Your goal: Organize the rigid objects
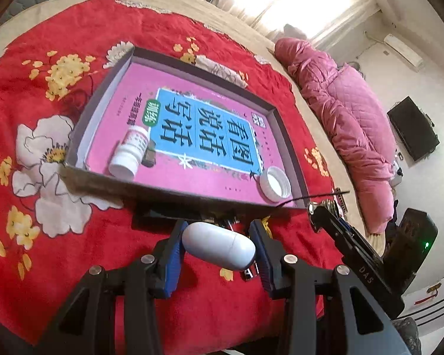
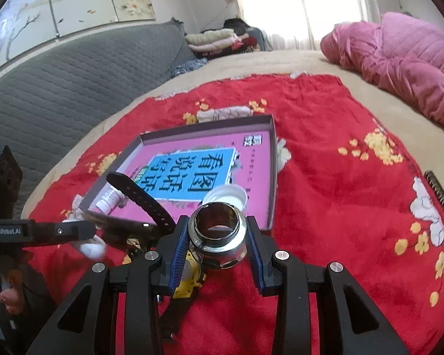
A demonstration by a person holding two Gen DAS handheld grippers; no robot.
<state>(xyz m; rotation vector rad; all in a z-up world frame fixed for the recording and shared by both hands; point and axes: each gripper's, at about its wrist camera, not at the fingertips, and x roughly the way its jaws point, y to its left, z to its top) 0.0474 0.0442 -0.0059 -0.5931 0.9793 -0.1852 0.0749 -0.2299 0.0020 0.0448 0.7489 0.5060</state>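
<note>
Two things already sit in the shallow box (image 1: 284, 136) ahead of my fingers: a white pill bottle (image 1: 130, 151) lying on its side at the near-left corner, and a white lid (image 1: 274, 182) upturned at the near-right, both resting on the pink book cover (image 1: 174, 109) lining the box.

My left gripper (image 1: 219, 247) is clamped on a white oval case (image 1: 219, 247), pads pressing both ends, held above the red floral blanket (image 1: 74, 59) just short of the box's near wall.

My right gripper (image 2: 217, 236) grips a chrome threaded fitting (image 2: 217, 233), open end up, also just before the near wall.

Still left, I reckon: both held items go in, then the black strap (image 2: 139, 195) between my two tools, a yellow bit (image 2: 189, 284) under my right fingers, and a comb-like thing (image 2: 438, 190) far to the right. Roughly halfway, prob. less.
</note>
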